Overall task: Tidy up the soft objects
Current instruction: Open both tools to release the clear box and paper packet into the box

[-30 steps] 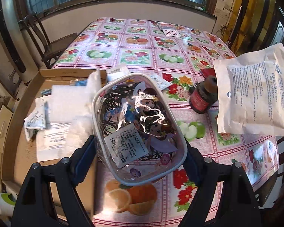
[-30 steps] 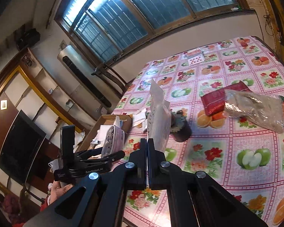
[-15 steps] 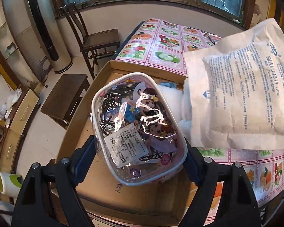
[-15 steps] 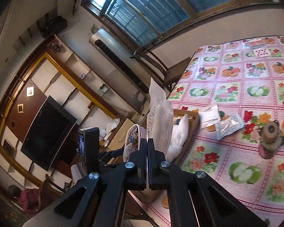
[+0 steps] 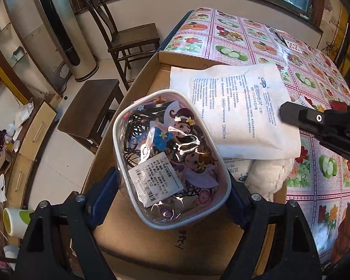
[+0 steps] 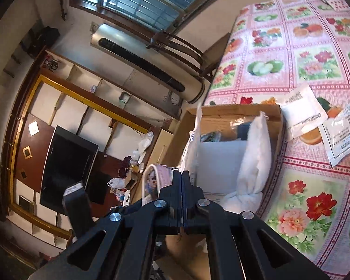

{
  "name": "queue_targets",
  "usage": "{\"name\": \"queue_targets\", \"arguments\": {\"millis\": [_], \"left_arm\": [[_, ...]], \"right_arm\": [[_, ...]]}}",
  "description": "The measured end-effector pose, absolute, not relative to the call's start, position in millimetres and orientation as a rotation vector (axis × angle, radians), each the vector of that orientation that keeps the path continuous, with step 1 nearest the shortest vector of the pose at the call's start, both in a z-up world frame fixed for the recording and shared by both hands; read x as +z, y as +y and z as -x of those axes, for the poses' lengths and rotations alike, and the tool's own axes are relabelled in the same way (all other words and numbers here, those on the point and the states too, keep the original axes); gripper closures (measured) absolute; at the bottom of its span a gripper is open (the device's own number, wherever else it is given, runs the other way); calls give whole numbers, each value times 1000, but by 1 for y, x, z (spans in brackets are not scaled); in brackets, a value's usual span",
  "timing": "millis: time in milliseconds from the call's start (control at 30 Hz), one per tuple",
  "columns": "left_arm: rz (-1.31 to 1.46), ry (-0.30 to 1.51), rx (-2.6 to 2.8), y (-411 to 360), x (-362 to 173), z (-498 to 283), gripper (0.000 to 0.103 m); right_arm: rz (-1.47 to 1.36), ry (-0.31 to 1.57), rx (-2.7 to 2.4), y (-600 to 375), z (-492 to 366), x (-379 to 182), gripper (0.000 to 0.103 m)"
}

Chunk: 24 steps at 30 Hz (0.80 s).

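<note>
My left gripper point(image 5: 171, 186) is shut on a clear pouch point(image 5: 170, 154) with a cartoon girl print and dark hair ties inside; its blue pads press both sides. The pouch hangs over an open cardboard box point(image 5: 137, 231). My right gripper point(image 6: 182, 175) is shut on the edge of a white printed packet point(image 6: 193, 140), seen edge-on there. In the left wrist view the white printed packet point(image 5: 235, 112) lies flat above the box, just right of the pouch, with the right gripper point(image 5: 283, 113) at its right edge. White fluffy cloth point(image 5: 268, 172) lies in the box under the packet.
The box stands at the left end of a table point(image 5: 245, 35) with a fruit-and-flower cloth. Two loose sachets point(image 6: 303, 114) lie on the table beside the box. A wooden chair point(image 5: 128, 37), a low stool point(image 5: 88, 109) and a tower air conditioner point(image 5: 60, 30) stand beyond.
Both grippers have swung left from over the table to over the box, carrying the pouch and the packet. The packet now lies flatter and lower over the box.
</note>
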State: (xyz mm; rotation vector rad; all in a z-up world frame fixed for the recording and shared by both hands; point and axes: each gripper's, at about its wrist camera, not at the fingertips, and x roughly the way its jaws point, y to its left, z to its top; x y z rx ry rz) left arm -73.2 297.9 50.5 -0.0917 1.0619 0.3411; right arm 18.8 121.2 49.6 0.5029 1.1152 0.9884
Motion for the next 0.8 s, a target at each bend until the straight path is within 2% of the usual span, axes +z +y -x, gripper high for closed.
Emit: {"name": "queue_targets", "arguments": {"millis": [333, 400, 500, 600, 667, 700, 800], "left_arm": [[63, 1066, 382, 298, 42, 75, 18], [61, 1078, 383, 297, 39, 74, 18], [64, 1089, 386, 298, 33, 75, 17], [65, 1080, 398, 299, 33, 78, 16], [61, 1063, 411, 300, 36, 80, 13], [61, 1058, 413, 300, 38, 81, 13], [62, 1048, 408, 298, 43, 84, 11]], "right_arm": [[-373, 1144, 951, 137, -16, 35, 102], [-330, 1143, 932, 140, -12, 35, 97], [-255, 1122, 906, 143, -5, 39, 95], [-215, 1096, 886, 140, 2, 46, 87], [-184, 1070, 866, 138, 5, 53, 72], [-170, 1056, 857, 136, 8, 56, 60], [-149, 1014, 838, 128, 13, 68, 58]]}}
